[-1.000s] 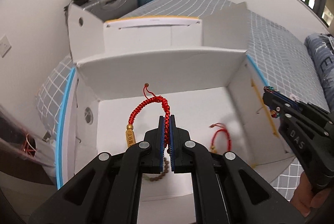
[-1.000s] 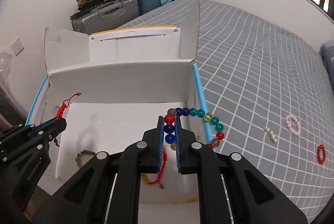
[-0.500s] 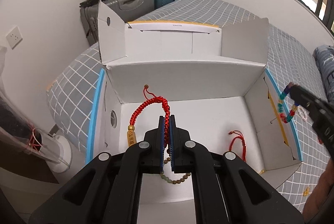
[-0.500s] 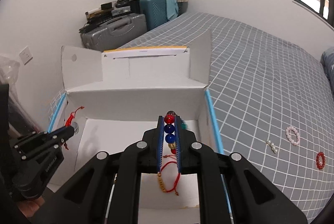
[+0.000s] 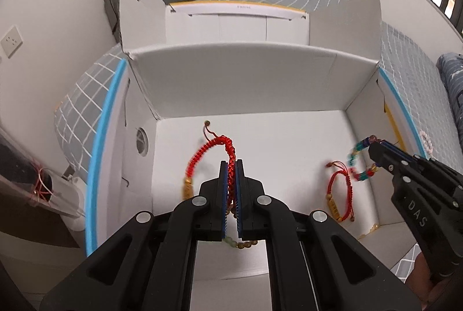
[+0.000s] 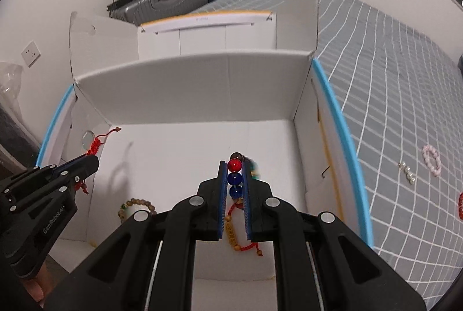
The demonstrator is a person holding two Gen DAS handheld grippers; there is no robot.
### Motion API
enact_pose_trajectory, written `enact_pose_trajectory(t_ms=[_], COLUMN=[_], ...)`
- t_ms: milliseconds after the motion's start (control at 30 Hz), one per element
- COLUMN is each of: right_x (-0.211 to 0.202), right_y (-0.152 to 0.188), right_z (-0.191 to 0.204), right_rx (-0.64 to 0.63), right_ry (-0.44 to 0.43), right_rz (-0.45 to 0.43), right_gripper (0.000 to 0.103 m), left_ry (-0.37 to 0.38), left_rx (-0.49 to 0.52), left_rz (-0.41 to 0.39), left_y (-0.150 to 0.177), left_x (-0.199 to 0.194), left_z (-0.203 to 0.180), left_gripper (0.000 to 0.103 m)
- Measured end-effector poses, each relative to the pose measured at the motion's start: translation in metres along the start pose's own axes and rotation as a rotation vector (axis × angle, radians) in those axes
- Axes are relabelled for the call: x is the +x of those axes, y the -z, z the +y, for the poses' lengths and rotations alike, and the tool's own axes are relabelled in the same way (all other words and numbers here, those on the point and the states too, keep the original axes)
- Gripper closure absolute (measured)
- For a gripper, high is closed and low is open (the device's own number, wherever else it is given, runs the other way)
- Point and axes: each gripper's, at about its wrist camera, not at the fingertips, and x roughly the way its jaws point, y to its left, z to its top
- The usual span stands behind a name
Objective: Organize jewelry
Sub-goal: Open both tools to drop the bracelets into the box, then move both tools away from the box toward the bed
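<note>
My left gripper [image 5: 231, 166] clamped on red braided bracelet [image 5: 212, 147]; loop sticks up past tips, over floor of white box [image 5: 260, 85]. My right gripper [image 6: 234, 166] clamped on bead bracelet [image 6: 234, 172]: red bead, two blue beads pinched between pads. Both grippers inside open box, box sits on grey checked bed [image 6: 390, 73]. On box floor: thin red string bracelet [image 5: 338, 195], brown bead bracelet [image 6: 136, 206]. Out on bed: pink bead bracelet [image 6: 431, 159], small pearl piece [image 6: 407, 172].
</note>
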Motion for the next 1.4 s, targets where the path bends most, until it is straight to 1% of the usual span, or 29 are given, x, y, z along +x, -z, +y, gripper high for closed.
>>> enact_pose_trajectory(t_ms=[167, 200, 233, 267, 333, 367, 400, 433, 467, 500, 533, 567, 633, 733, 867, 1000, 1133, 1200, 1400], right_x=[0.010, 0.012, 0.012, 0.011, 0.006, 0.003, 0.000, -0.003, -0.008, -0.010, -0.012, -0.015, -0.019, -0.027, -0.040, -0.063, -0.087, -0.100, -0.131], right_y=[0.006, 0.006, 0.006, 0.005, 0.005, 0.005, 0.004, 0.003, 0.003, 0.002, 0.002, 0.002, 0.003, 0.004, 0.007, 0.015, 0.028, 0.040, 0.079], right_z=[0.001, 0.001, 0.000, 0.000, 0.000, 0.001, 0.002, 0.002, 0.002, 0.001, 0.001, -0.001, -0.004, -0.012, -0.021, -0.036, -0.057, -0.072, -0.131], right_rx=[-0.002, 0.001, 0.003, 0.006, -0.002, -0.011, -0.018, -0.021, -0.026, -0.028, -0.027, -0.023, -0.012, 0.005, 0.018, 0.019, 0.024, 0.039, 0.117], right_ry=[0.000, -0.004, -0.011, -0.008, -0.003, -0.001, -0.003, -0.002, 0.006, 0.013, 0.018, 0.022, 0.022, 0.032, 0.036, 0.066, 0.089, 0.117, 0.179], right_rz=[0.029, 0.033, 0.035, 0.031, 0.011, 0.003, -0.004, -0.012, -0.025, -0.031, -0.036, -0.041, -0.046, -0.059, -0.078, -0.110, -0.121, -0.130, -0.133], right_gripper=[0.092, 0.088, 0.076, 0.069, 0.053, 0.048, 0.036, 0.030, 0.028, 0.023, 0.019, 0.017, 0.015, 0.012, 0.010, 0.008, 0.008, 0.008, 0.008], left_ry=[-0.005, -0.004, -0.006, -0.009, -0.013, -0.020, -0.028, -0.038, -0.040, -0.039, -0.036, -0.037, -0.040, -0.037, -0.026, -0.017, 0.008, 0.024, 0.090], left_rx=[-0.003, -0.004, -0.005, -0.005, -0.016, -0.021, -0.020, -0.017, -0.018, -0.022, -0.026, -0.029, -0.032, -0.035, -0.030, -0.018, 0.002, 0.019, 0.080], left_rz=[0.013, 0.016, 0.019, 0.018, 0.012, 0.001, -0.010, -0.024, -0.030, -0.034, -0.038, -0.040, -0.049, -0.061, -0.076, -0.103, -0.122, -0.129, -0.142], left_y=[0.001, 0.001, 0.002, 0.003, 0.003, 0.004, 0.004, 0.005, 0.005, 0.005, 0.004, 0.004, 0.004, 0.005, 0.007, 0.007, 0.007, 0.008, 0.012], left_x=[0.008, 0.009, 0.009, 0.009, 0.008, 0.006, 0.003, 0.000, -0.001, -0.003, -0.005, -0.006, -0.009, -0.014, -0.022, -0.034, -0.046, -0.049, -0.058], left_z=[0.001, 0.001, 0.001, 0.000, 0.002, 0.003, 0.003, 0.003, 0.004, 0.004, 0.005, 0.005, 0.005, 0.004, -0.001, -0.012, -0.033, -0.047, -0.106], left_gripper=[0.095, 0.095, 0.089, 0.085, 0.054, 0.048, 0.041, 0.036, 0.033, 0.028, 0.025, 0.024, 0.018, 0.013, 0.012, 0.007, 0.006, 0.006, 0.006])
